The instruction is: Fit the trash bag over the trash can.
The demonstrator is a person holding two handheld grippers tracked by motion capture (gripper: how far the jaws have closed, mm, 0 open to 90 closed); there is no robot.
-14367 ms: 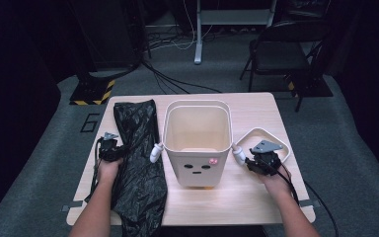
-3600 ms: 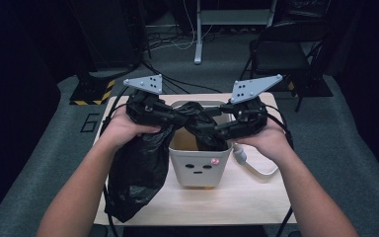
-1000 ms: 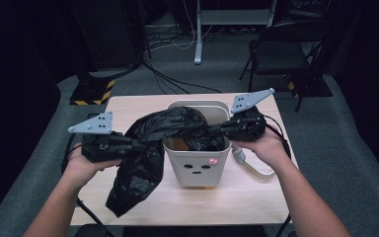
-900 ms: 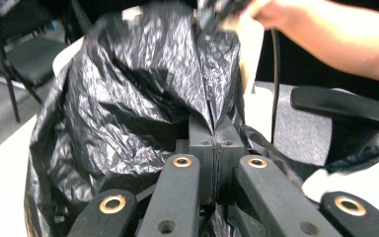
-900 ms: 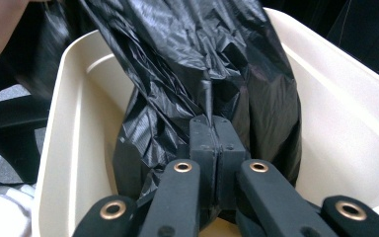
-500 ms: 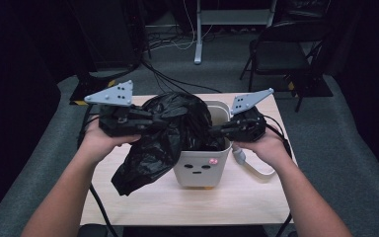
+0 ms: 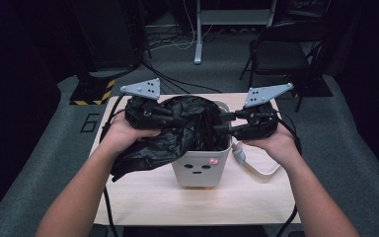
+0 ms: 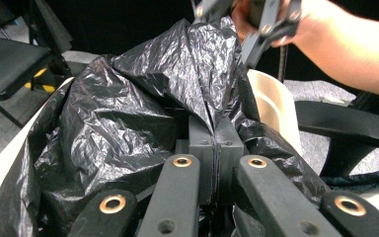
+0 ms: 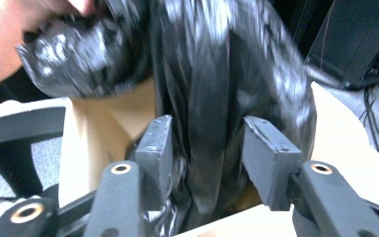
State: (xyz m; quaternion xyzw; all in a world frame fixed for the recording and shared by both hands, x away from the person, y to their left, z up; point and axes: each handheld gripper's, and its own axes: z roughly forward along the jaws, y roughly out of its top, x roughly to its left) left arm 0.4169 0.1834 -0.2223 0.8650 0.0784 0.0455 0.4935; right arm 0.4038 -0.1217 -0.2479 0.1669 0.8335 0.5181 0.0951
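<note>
While we count one black bag (image 7: 177,131) and one bin (image 7: 200,168) on the wooden table (image 7: 256,197), the left gripper (image 7: 180,118) pinches the bag at nine o'clock; the right gripper (image 7: 219,123), jaws just opened around it, is at three o'clock, above grey floor (image 7: 350,148).

The table (image 7: 143,197) is a light wooden one and it stands on a grey carpet floor (image 7: 39,163); a cream bin (image 7: 200,170) with a small face drawn on its front stands on the table, just under and between the two grippers; a black plastic bag (image 7: 143,150) hangs over the bin's rim, and its loose end comes down to the tabletop below the left gripper (image 7: 177,120); a white curved piece (image 7: 256,168), partly hidden, lies flat on the wood just beside the bin, under the right gripper (image 7: 222,122); the near part of the tabletop is bare wood.
</note>
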